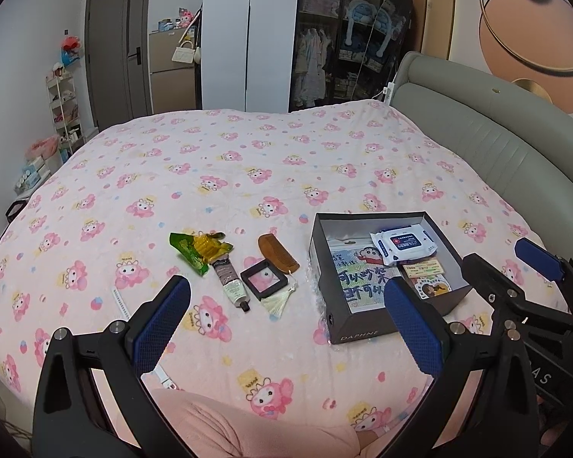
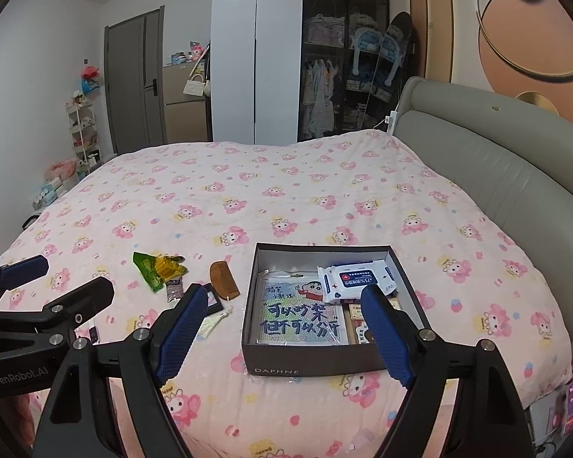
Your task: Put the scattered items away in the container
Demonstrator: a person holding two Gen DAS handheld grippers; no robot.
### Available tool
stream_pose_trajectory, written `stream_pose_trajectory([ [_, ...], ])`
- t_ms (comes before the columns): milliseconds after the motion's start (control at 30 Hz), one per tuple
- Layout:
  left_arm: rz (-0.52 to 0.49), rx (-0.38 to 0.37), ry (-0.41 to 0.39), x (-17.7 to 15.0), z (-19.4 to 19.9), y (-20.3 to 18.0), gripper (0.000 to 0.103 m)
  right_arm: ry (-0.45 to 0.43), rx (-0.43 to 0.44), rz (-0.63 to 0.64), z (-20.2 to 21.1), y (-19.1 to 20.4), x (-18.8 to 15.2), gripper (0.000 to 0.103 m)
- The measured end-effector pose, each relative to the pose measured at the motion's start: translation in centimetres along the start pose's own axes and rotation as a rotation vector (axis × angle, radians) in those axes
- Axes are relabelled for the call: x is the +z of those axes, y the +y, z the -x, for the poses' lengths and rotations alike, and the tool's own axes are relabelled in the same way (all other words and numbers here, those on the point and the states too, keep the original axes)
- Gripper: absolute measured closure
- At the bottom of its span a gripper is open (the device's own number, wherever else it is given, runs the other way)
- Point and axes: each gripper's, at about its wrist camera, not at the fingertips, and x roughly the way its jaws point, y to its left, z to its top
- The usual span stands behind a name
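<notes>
though lidless, the grey box (image 2: 324,358) holds wipes (image 2: 357,276).

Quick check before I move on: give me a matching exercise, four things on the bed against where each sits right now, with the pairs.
Things:
1. wet wipes pack
2. wooden comb
3. green snack wrapper
4. hand cream tube

Places:
A. on the bedspread, farthest from the box
B. inside the box, at its far end
C. on the bedspread, nearest the box's left wall
D. between the wrapper and the small black frame

Pairs: 1-B, 2-C, 3-A, 4-D
</notes>
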Motion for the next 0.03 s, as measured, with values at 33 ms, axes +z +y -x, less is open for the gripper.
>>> stream_pose_trajectory([
  [33, 0.001, -0.001, 0.0, 0.0, -0.04, 0.07, 0.001, 0.001, 0.002, -0.001, -0.02, 0.01, -0.01, 0.022],
])
